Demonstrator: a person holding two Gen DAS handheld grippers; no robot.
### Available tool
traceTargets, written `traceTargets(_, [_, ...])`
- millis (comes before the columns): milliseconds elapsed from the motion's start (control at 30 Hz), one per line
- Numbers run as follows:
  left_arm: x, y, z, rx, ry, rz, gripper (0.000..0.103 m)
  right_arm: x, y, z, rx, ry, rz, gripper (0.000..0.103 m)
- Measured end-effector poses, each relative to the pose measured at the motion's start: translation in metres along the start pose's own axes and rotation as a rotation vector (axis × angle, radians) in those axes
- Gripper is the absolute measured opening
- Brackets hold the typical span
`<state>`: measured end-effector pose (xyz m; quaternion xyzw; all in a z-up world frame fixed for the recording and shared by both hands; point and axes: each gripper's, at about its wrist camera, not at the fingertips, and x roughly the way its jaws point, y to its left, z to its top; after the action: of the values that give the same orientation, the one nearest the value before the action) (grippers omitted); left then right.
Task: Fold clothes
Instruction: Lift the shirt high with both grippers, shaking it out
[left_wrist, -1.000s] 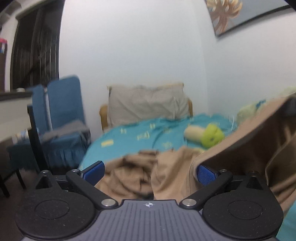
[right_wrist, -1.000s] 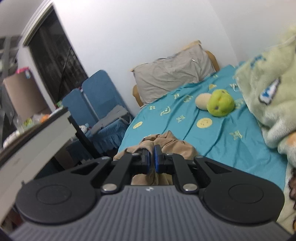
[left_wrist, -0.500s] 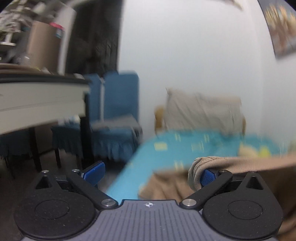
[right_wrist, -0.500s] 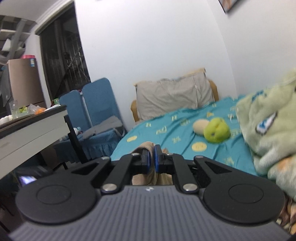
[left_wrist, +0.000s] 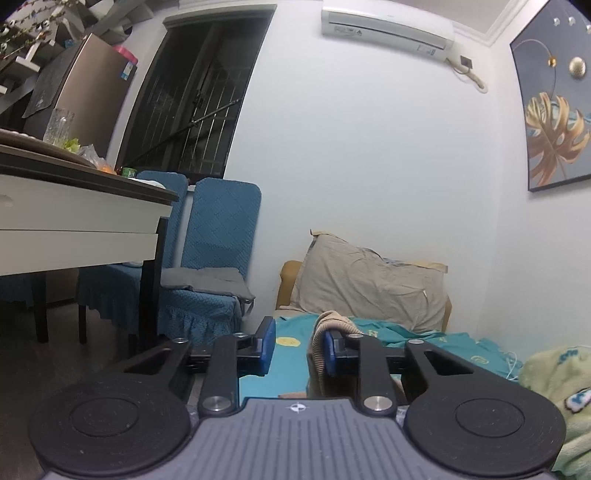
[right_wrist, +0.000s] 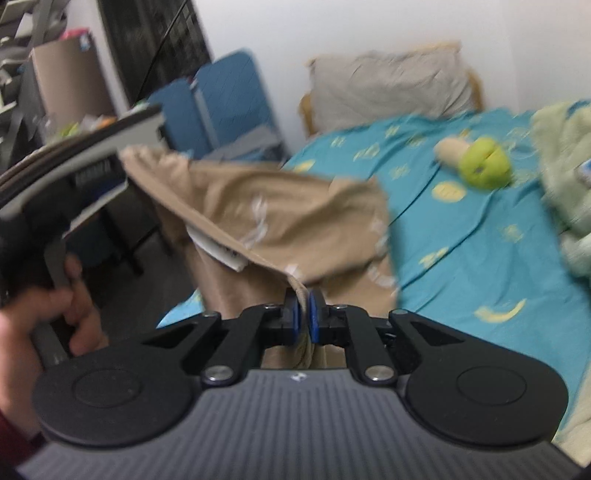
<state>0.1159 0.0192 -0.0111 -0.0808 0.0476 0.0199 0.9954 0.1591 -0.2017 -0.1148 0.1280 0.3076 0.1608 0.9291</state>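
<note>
Bedroom, teal bed sheet (right_wrist: 480, 240) under both views. We see the tan garment (right_wrist: 280, 221) lifted above the bed's near edge, stretched between the two tools. Right tool (right_wrist: 303, 314) is clamped on a fold of the garment, blue pads pressing the cloth. Left tool (left_wrist: 299, 345) is closing: a ribbed hem of the garment lies against its right pad, the left pad standing clear of it. A hand (right_wrist: 44, 306) holds the left tool's handle. Green plush toy (right_wrist: 484, 166) lies further up the bed, near the pillow (left_wrist: 369, 280).
</note>
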Motion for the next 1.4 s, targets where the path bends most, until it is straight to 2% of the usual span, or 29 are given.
traceTargets(67, [-0.006, 0.004, 0.001, -0.013, 0.010, 0.006, 0.028, 0.011, 0.003, -0.006, 0.030, 0.064, 0.026, 0.018])
traceTargets(100, [-0.007, 0.007, 0.001, -0.021, 0.018, 0.013, 0.028, 0.017, 0.004, -0.009, 0.045, 0.097, 0.038, 0.034])
traceTargets(133, [-0.008, 0.010, 0.002, -0.030, 0.026, 0.020, 0.028, 0.022, 0.006, -0.012, 0.060, 0.129, 0.051, 0.042])
traceTargets(167, [-0.007, 0.014, 0.002, -0.038, 0.034, 0.023, 0.028, 0.028, 0.006, -0.015, 0.076, 0.161, 0.060, 0.058])
traceTargets(200, [-0.006, 0.017, 0.003, -0.045, 0.042, 0.027, 0.028, 0.034, 0.006, -0.019, 0.090, 0.198, 0.064, 0.064])
traceTargets(300, [-0.003, 0.026, 0.004, -0.064, 0.070, 0.041, 0.028, 0.049, 0.002, -0.030, 0.124, 0.294, 0.032, 0.063])
traceTargets(400, [-0.001, 0.032, 0.001, -0.070, 0.100, 0.069, 0.028, 0.051, -0.004, -0.033, 0.147, 0.310, -0.041, 0.063])
traceTargets(433, [0.000, 0.034, 0.000, -0.074, 0.110, 0.075, 0.028, 0.047, -0.007, -0.032, 0.166, 0.291, -0.076, 0.063])
traceTargets(500, [0.002, 0.036, -0.003, -0.077, 0.141, 0.087, 0.030, 0.035, -0.014, -0.029, 0.207, 0.217, -0.157, 0.063])
traceTargets(600, [0.008, 0.039, -0.010, -0.076, 0.197, 0.085, 0.036, 0.008, -0.021, -0.023, 0.247, 0.053, -0.277, 0.063])
traceTargets(800, [0.012, 0.019, -0.036, 0.043, 0.356, 0.014, 0.047, -0.049, -0.025, -0.003, 0.219, -0.301, -0.472, 0.064])
traceTargets(833, [0.013, 0.014, -0.041, 0.068, 0.384, 0.000, 0.047, -0.055, -0.027, -0.001, 0.216, -0.339, -0.485, 0.064])
traceTargets(900, [0.012, 0.005, -0.049, 0.116, 0.423, -0.022, 0.047, -0.064, -0.034, 0.004, 0.228, -0.380, -0.489, 0.064])
traceTargets(1000, [0.014, -0.007, -0.061, 0.206, 0.481, -0.042, 0.051, -0.067, -0.046, 0.007, 0.284, -0.368, -0.465, 0.064])
traceTargets(1067, [0.017, -0.012, -0.069, 0.271, 0.508, -0.042, 0.056, -0.062, -0.055, 0.010, 0.330, -0.347, -0.434, 0.064])
traceTargets(1133, [0.020, -0.018, -0.078, 0.330, 0.518, -0.040, 0.071, -0.062, -0.059, 0.010, 0.365, -0.337, -0.407, 0.064])
traceTargets(1300, [0.027, -0.038, -0.090, 0.462, 0.464, -0.012, 0.083, -0.054, -0.061, 0.005, 0.421, -0.291, -0.334, 0.064])
traceTargets(1400, [0.035, -0.043, -0.098, 0.495, 0.430, 0.031, 0.084, -0.047, -0.062, 0.002, 0.444, -0.250, -0.303, 0.064])
